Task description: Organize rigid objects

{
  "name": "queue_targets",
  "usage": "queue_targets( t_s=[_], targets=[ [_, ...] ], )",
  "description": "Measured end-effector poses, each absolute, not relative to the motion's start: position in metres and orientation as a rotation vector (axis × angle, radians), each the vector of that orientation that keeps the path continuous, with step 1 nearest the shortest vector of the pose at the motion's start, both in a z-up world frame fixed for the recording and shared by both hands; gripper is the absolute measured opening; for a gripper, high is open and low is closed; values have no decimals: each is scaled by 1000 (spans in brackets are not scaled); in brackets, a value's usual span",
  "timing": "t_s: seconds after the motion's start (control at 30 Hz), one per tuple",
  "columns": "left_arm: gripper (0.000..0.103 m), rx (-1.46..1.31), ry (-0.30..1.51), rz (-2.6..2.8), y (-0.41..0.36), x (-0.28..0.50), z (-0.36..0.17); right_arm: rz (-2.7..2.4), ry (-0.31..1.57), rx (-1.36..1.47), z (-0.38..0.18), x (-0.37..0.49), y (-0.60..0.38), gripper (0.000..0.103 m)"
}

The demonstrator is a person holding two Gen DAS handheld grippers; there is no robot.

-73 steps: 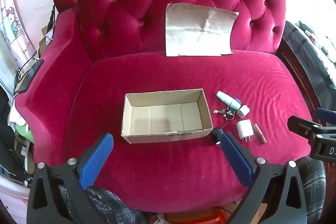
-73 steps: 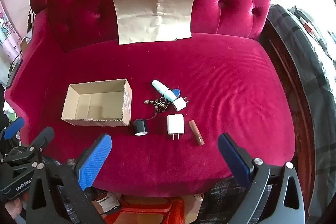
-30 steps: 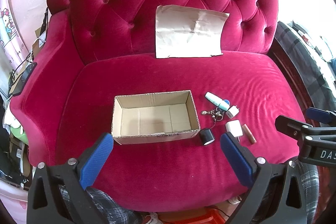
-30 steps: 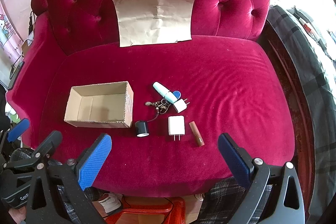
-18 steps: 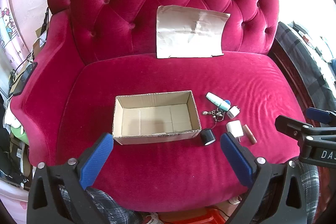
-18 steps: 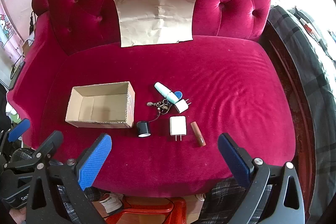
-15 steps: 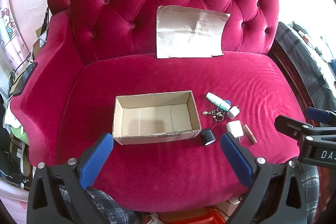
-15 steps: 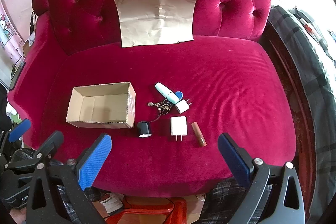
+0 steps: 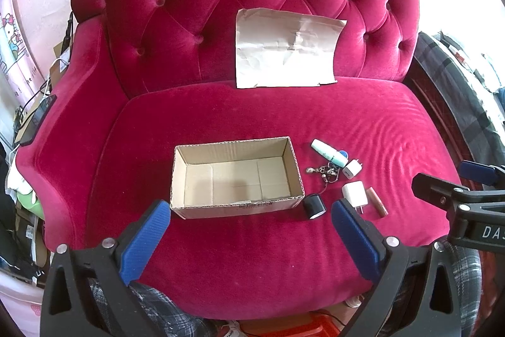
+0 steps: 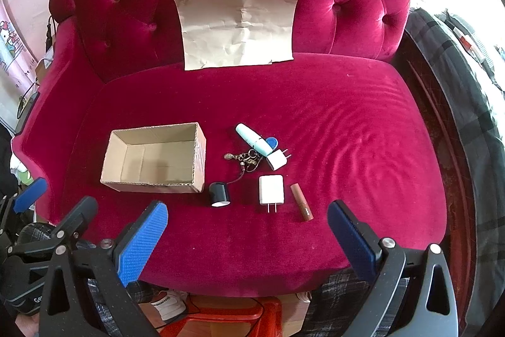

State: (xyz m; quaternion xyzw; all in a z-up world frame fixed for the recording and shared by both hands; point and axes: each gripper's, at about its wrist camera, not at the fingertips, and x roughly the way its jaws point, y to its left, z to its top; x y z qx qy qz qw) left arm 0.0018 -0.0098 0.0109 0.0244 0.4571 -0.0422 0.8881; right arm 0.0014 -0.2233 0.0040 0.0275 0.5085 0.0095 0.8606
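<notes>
An empty open cardboard box (image 9: 235, 176) (image 10: 154, 158) sits on the red sofa seat. To its right lie a pale green tube (image 10: 254, 139), a key ring (image 10: 244, 160), a small white plug (image 10: 277, 159), a larger white charger (image 10: 270, 189), a black cylinder (image 10: 219, 194) and a brown lipstick (image 10: 301, 201). My left gripper (image 9: 251, 237) hangs open over the seat's front edge, in front of the box. My right gripper (image 10: 247, 237) is open too, just in front of the small items, holding nothing.
The tufted sofa back (image 9: 258, 11) has a creased sheet of brown paper (image 10: 238, 27) leaning against it. A dark plaid cover (image 10: 467, 103) lies to the right of the sofa. Cluttered cables and a phone (image 9: 38, 119) sit past the left armrest. A red stool (image 10: 227, 316) shows below.
Both views have shifted only slightly over the last second; the items and box have not moved, and both grippers stay open.
</notes>
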Motion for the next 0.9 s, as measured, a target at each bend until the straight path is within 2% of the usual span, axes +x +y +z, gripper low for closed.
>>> queue_targets(
  t_s=[0.9],
  targets=[
    [103,53,973,-59,6,29,-8,16,1079,78,-8,16,-229,103]
  ],
)
